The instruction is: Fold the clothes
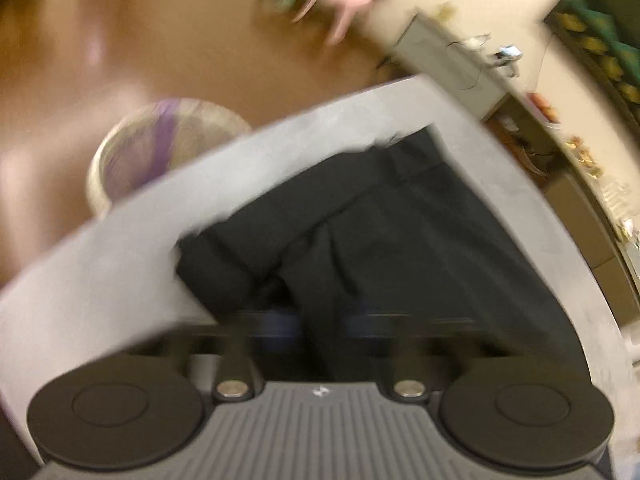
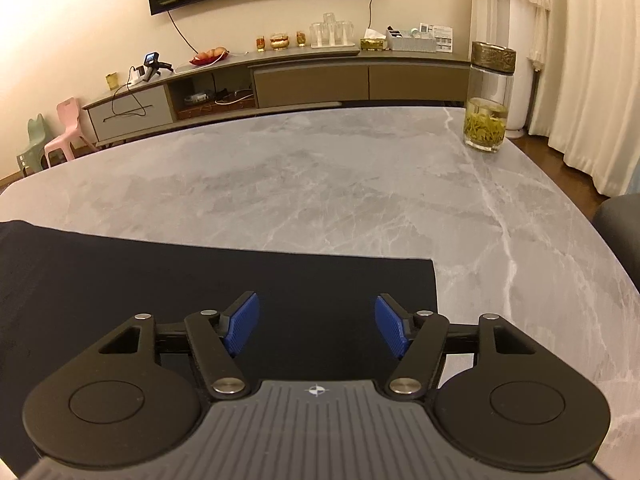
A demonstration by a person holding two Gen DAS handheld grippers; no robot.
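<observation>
A black garment [image 1: 400,248] lies on the grey marble table [image 1: 120,248]. The left wrist view is blurred. In it a ridge of the black cloth runs up into my left gripper [image 1: 320,320], whose blue pads show only as smears either side of it; the gripper looks shut on that fold. In the right wrist view the garment [image 2: 200,280] lies flat with a straight right edge. My right gripper [image 2: 318,328] hovers open just above that end, blue pads [image 2: 244,326] wide apart and nothing pinched between them.
A glass bottle of tea [image 2: 488,100] stands at the table's [image 2: 320,184] far right corner. Beyond the table are a long sideboard [image 2: 312,76] and pink and green stools [image 2: 66,128]. A pale basket [image 1: 160,152] sits on the brown floor. A dark chair back [image 2: 620,232] is at the right.
</observation>
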